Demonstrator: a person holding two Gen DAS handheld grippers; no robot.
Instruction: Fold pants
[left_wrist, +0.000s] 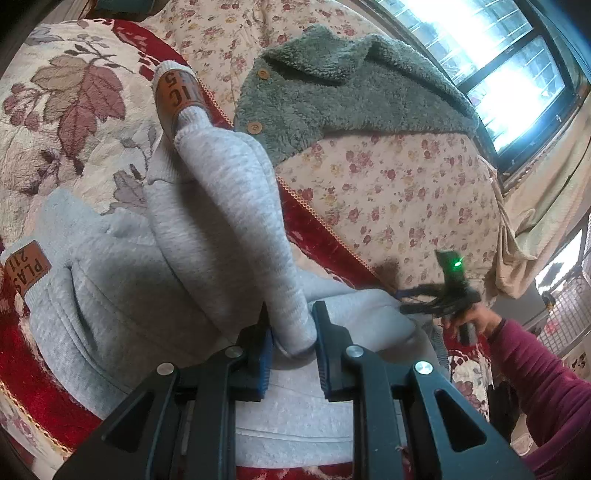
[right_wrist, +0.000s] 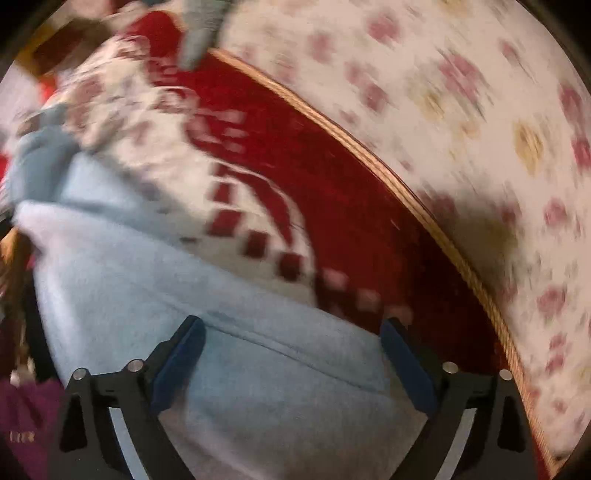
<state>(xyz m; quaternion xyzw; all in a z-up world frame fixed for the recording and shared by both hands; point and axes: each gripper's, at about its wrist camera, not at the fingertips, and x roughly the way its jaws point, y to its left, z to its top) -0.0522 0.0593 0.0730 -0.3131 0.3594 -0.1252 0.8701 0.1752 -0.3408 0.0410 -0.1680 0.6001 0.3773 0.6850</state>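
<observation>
The grey pants (left_wrist: 122, 295) lie bunched on the bed, on a red-and-cream patterned blanket (left_wrist: 70, 122), toward the near edge. The left hand-held gripper (left_wrist: 293, 343) is clamped on one pant leg (left_wrist: 221, 206), which runs away from it toward a brown-banded cuff (left_wrist: 179, 96).

Only the left wrist view shows the green fleece jacket (left_wrist: 332, 96) lying on the flowered sheet (left_wrist: 399, 192) toward the far side by the window (left_wrist: 509, 74), and the right hand (left_wrist: 476, 317) in a maroon sleeve (left_wrist: 546, 384).

The right wrist view, blurred, shows what the left does not: the right hand-held gripper (right_wrist: 291, 362) stands wide open above pale grey cloth near the blanket's braided edge (right_wrist: 369, 155), its pads not pressing on it.
</observation>
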